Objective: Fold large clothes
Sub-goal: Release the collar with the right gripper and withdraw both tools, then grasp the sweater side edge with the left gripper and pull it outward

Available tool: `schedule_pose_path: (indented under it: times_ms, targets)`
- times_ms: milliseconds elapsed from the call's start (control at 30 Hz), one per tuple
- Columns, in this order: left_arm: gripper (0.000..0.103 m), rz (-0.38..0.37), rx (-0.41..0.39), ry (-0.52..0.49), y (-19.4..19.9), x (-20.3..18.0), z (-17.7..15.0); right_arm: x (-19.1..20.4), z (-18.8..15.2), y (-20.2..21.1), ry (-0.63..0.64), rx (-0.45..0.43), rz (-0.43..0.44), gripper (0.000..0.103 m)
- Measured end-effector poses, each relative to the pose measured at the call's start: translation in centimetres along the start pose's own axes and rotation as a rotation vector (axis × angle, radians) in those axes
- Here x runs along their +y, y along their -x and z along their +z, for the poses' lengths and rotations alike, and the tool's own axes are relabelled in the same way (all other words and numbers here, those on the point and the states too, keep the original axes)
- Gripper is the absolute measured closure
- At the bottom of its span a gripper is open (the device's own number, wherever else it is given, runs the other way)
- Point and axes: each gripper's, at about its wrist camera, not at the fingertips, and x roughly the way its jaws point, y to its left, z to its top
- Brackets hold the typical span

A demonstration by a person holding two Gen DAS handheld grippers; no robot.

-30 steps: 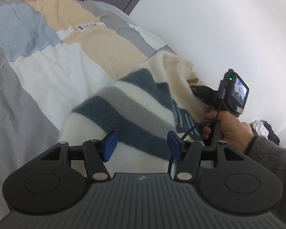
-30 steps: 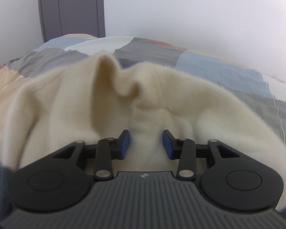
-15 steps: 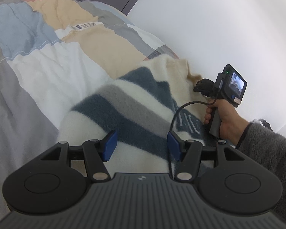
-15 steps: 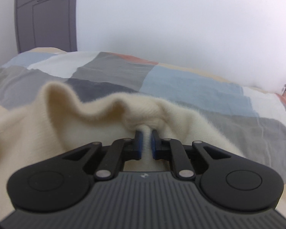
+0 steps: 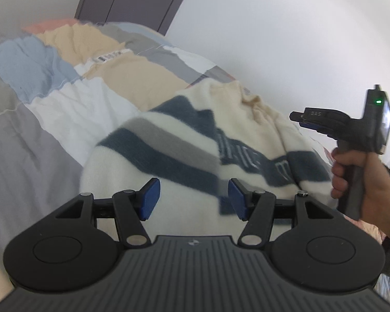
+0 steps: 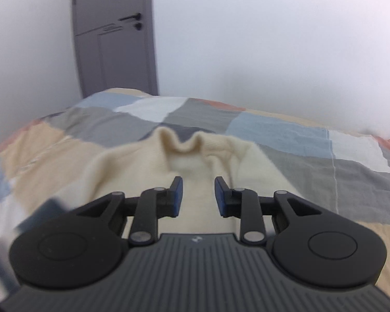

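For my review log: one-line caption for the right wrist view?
Right gripper, jaws just reopened and empty, above the cream sweater on the patchwork bedspread.

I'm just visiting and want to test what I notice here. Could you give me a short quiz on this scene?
1. True or false: the right gripper is clamped on the sweater.
2. What does the sweater lie on? A) a wooden table B) a patchwork bedspread C) a chair
3. Fill in: the door behind the bed is ____ in colour.

Key:
1. False. Its jaws have just been opening and stand apart, off the cloth.
2. B.
3. Grey.
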Motion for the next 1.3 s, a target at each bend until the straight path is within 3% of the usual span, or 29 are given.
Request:
schedule_pose_path:
  times_ms: [167, 267, 400, 600, 733, 800, 933, 967, 1167, 1300]
  targets:
    - [0.039, -0.007, -0.022, -0.028, 4.2, -2.4, -1.0, 0.9, -2.6, 7.2, -0.007, 0.011, 0.082, 0.071]
    - [0.039, 0.006, -0.046, -0.051, 6.5, -3.7, -1.6, 1.1, -4.4, 11.3, -0.036, 0.013, 0.145, 0.055]
    - [0.039, -0.003, -0.058, -0.062, 8.9, -5.2, -2.7, 1.0, -6.4, 15.2, -0.072, 0.032, 0.197, 0.055]
    - [0.039, -0.006, -0.015, -0.038, 9.9, -6.2, -5.2, 0.7, -8.6, 19.9, -0.054, 0.067, 0.180, 0.055]
    - [0.039, 0.022, 0.048, -0.025, 8.9, -6.0, -6.7, -0.2, -10.6, 21.6, -0.094, 0.095, 0.186, 0.053]
    - [0.039, 0.048, 0.075, -0.036, 8.0, -6.0, -7.0, -0.6, -11.7, 21.9, -0.109, 0.110, 0.177, 0.039]
    - [0.039, 0.064, 0.102, -0.040, 6.7, -5.8, -7.1, -1.2, -13.2, 21.6, -0.159, 0.177, 0.183, 0.028]
    - [0.039, 0.068, 0.107, -0.046, 6.5, -5.8, -7.1, -1.3, -13.4, 21.4, -0.171, 0.191, 0.189, 0.021]
    - [0.039, 0.101, 0.126, -0.038, 5.1, -5.1, -6.7, -1.9, -14.5, 20.2, -0.216, 0.236, 0.169, 0.020]
    - [0.039, 0.164, 0.185, -0.075, 3.7, -4.8, -7.3, -2.3, -14.9, 19.7, -0.248, 0.253, 0.181, 0.020]
